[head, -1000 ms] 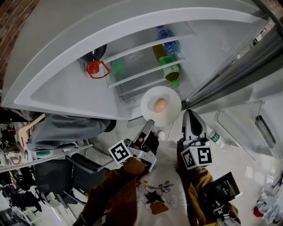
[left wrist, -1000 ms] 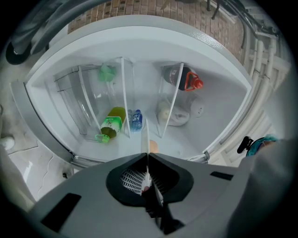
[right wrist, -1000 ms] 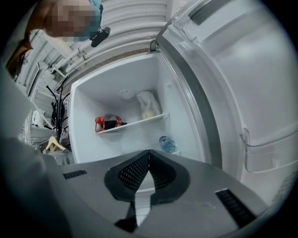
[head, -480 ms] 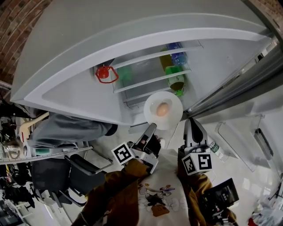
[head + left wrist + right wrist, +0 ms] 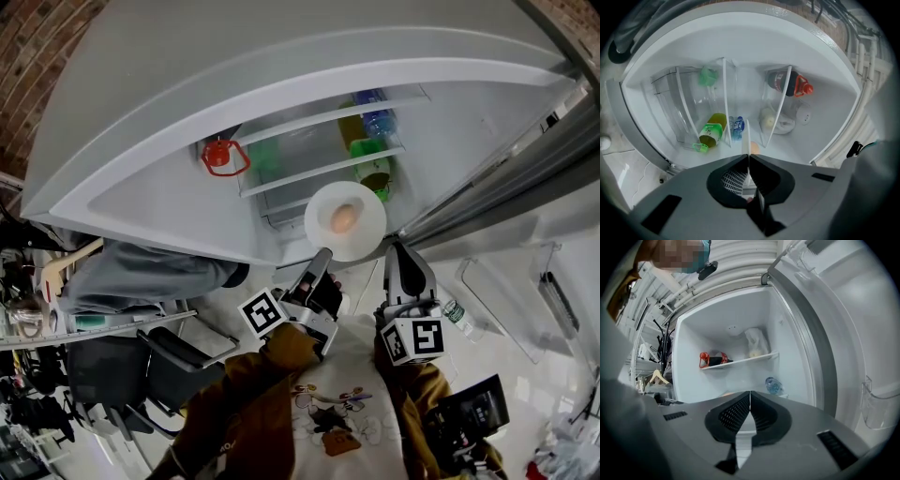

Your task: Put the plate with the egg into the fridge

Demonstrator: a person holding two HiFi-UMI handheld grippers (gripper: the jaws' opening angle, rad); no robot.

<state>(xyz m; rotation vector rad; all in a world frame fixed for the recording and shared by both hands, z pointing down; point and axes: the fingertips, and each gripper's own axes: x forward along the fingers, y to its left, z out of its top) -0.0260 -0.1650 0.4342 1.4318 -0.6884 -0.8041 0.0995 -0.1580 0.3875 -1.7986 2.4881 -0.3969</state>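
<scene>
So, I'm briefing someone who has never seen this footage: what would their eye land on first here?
First, the white plate with a brown egg on it, gripped by its rim in the left gripper just in front of the open fridge. Next, inside the fridge, the dark bottle with a red cap lying on the upper shelf, and the green-labelled bottle lower down, just beyond the plate.

text | none legible — bottle labels (image 5: pixel 711 133) too small to read
</scene>
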